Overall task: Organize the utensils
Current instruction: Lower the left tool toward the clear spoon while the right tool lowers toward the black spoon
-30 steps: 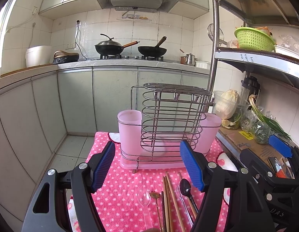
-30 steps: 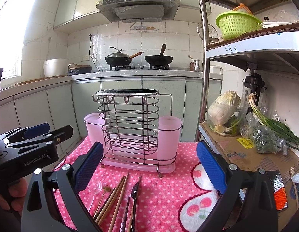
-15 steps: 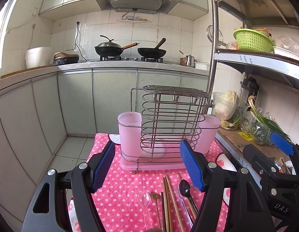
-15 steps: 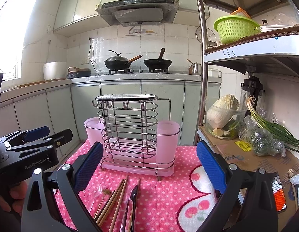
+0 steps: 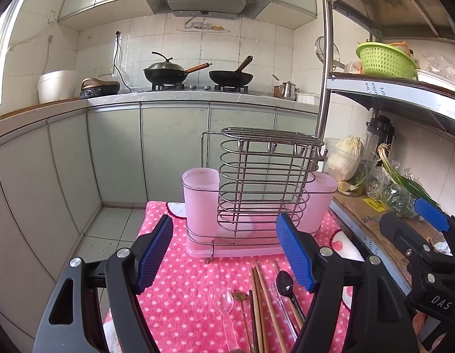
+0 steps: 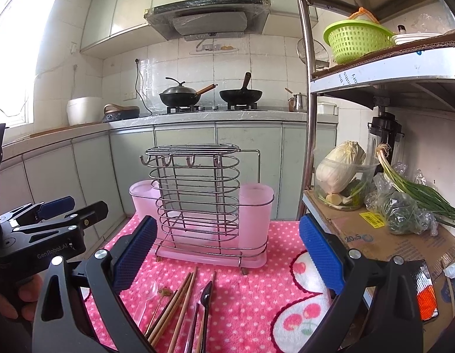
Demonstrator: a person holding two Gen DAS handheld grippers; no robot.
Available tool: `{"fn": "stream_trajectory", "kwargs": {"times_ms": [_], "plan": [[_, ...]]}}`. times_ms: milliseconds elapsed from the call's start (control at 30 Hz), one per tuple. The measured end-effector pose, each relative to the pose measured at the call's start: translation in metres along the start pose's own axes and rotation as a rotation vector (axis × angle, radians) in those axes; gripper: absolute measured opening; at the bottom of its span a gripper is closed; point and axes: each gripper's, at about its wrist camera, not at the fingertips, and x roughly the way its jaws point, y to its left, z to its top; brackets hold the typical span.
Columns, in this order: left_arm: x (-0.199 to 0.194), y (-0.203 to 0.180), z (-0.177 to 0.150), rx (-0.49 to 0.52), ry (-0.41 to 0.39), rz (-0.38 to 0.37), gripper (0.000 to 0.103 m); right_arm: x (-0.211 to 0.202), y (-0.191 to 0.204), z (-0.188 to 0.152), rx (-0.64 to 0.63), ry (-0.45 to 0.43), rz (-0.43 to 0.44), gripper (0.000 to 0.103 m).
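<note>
A wire utensil rack [image 5: 262, 182] with two pink plastic cups [image 5: 200, 203] stands on a pink dotted cloth [image 5: 180, 303]; it also shows in the right wrist view [image 6: 198, 200]. In front of it lie wooden chopsticks [image 5: 264, 303], a black spoon [image 5: 284, 282], a clear plastic spoon [image 5: 224, 303] and a small gold spoon [image 5: 239, 295]. In the right wrist view the chopsticks [image 6: 177, 303] and black spoon [image 6: 206, 294] lie between the fingers. My left gripper [image 5: 224, 253] is open and empty above the utensils. My right gripper [image 6: 227, 253] is open and empty.
A metal shelf [image 6: 374, 73] at the right holds a green basket [image 6: 354, 39], cabbage in a bowl [image 6: 342, 173], green onions [image 6: 415, 191] and a cardboard box [image 6: 374, 235]. Counter with two woks [image 5: 165, 73] lies behind. The floor drops off left of the cloth.
Both grippers have shifted slightly, so the rack sits a little lower and closer in view. Both stay open and empty; the utensils have not moved.
</note>
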Motion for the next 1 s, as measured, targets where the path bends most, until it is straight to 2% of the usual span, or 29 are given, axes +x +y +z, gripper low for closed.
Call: {"fn": "stream_trajectory", "kwargs": {"times_ms": [167, 533, 667, 933, 967, 1000], "plan": [[0.007, 0.007, -0.002, -0.012, 0.038, -0.004, 0.072, -0.001, 0.002, -0.006, -0.012, -0.021, -0.043, 0.098], [0.031, 0.029, -0.009, -0.031, 0.204, -0.020, 0.071, 0.028, -0.012, -0.022, 0.027, 0.152, -0.046, 0.098], [0.040, 0.032, -0.014, -0.029, 0.263, -0.032, 0.071, 0.039, -0.019, -0.028, 0.062, 0.217, -0.013, 0.098], [0.073, 0.046, -0.024, -0.108, 0.450, -0.110, 0.070, 0.069, -0.034, -0.042, 0.148, 0.369, 0.083, 0.098], [0.077, 0.047, -0.026, -0.113, 0.471, -0.122, 0.070, 0.074, -0.038, -0.044, 0.170, 0.394, 0.095, 0.097], [0.082, 0.047, -0.027, -0.111, 0.495, -0.139, 0.070, 0.079, -0.041, -0.047, 0.191, 0.419, 0.107, 0.092]]}}
